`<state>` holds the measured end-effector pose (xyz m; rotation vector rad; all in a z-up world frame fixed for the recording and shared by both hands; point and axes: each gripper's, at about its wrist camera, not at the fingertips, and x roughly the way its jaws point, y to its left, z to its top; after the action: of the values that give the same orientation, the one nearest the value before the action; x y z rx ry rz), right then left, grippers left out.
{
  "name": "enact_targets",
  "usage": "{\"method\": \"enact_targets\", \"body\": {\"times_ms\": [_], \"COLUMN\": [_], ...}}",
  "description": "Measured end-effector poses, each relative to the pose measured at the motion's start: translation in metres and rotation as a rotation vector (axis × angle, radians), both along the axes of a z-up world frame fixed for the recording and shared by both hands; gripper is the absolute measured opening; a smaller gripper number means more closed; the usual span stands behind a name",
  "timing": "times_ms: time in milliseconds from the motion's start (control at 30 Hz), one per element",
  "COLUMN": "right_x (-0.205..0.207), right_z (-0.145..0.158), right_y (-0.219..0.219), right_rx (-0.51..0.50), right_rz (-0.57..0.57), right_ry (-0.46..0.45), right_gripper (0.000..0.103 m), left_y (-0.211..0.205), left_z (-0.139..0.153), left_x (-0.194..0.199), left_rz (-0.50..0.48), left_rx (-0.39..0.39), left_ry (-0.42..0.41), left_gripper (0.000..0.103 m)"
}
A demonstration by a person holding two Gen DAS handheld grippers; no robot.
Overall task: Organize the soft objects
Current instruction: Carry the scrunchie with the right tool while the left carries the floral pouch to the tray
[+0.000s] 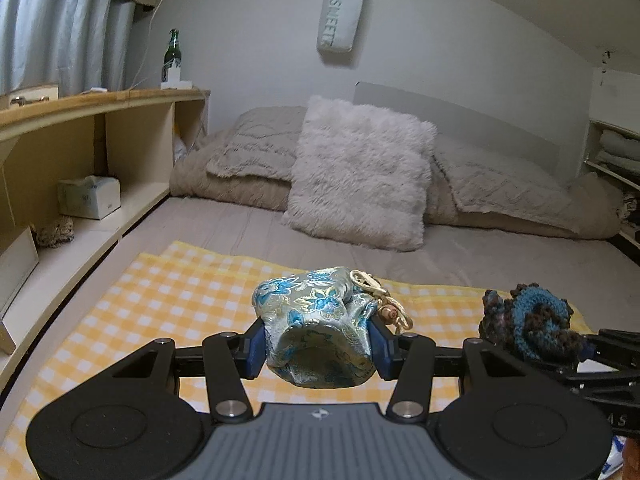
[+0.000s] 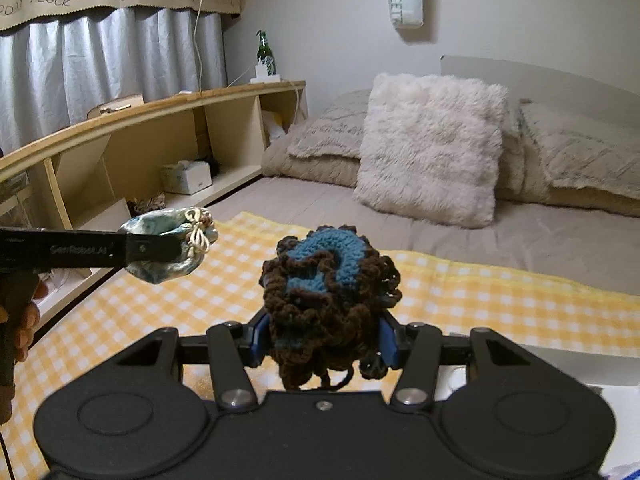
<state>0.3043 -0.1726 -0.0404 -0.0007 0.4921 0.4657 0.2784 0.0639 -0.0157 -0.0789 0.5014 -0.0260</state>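
Note:
My left gripper (image 1: 318, 346) is shut on a silky blue-and-silver brocade pouch (image 1: 316, 320) with a cream drawstring and beads, held in the air over the yellow checked cloth (image 1: 168, 304). My right gripper (image 2: 326, 340) is shut on a crocheted brown-and-blue piece (image 2: 328, 296), also lifted above the cloth. In the right wrist view the pouch (image 2: 168, 248) and the left gripper's black finger (image 2: 148, 248) show at the left, with a hand below them. In the left wrist view the crocheted piece (image 1: 528, 320) shows at the right.
A fluffy white pillow (image 1: 356, 176) leans on beige folded bedding (image 1: 248, 148) at the head of the bed. A wooden shelf (image 1: 100, 100) runs along the left, with a tissue box (image 1: 89, 197) inside and a green bottle (image 1: 172, 56) on top.

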Motion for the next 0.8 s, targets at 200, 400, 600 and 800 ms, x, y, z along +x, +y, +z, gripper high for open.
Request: {"method": "enact_targets", "body": {"times_ms": [200, 400, 600, 800], "right_x": [-0.018, -0.032, -0.039, -0.040], "right_z": [0.018, 0.029, 0.037, 0.039], "right_y": [-0.022, -0.045, -0.073, -0.108], "right_rx": [0.002, 0.008, 0.011, 0.002], "right_rz": [-0.026, -0.060, -0.101, -0.163], "right_ry": [-0.027, -0.038, -0.050, -0.047], "right_gripper": [0.054, 0.054, 0.055, 0.055], "left_y": [-0.021, -0.047, -0.075, -0.105], "left_z": [0.008, 0.014, 0.018, 0.018], "left_x": [-0.015, -0.026, -0.029, -0.026], "left_rz": [-0.021, -0.065, -0.114, -0.167], "left_rx": [0.008, 0.022, 0.018, 0.009], "left_ry": [-0.013, -0.029, -0.040, -0.053], "left_gripper": [0.052, 0.052, 0.052, 0.052]}}
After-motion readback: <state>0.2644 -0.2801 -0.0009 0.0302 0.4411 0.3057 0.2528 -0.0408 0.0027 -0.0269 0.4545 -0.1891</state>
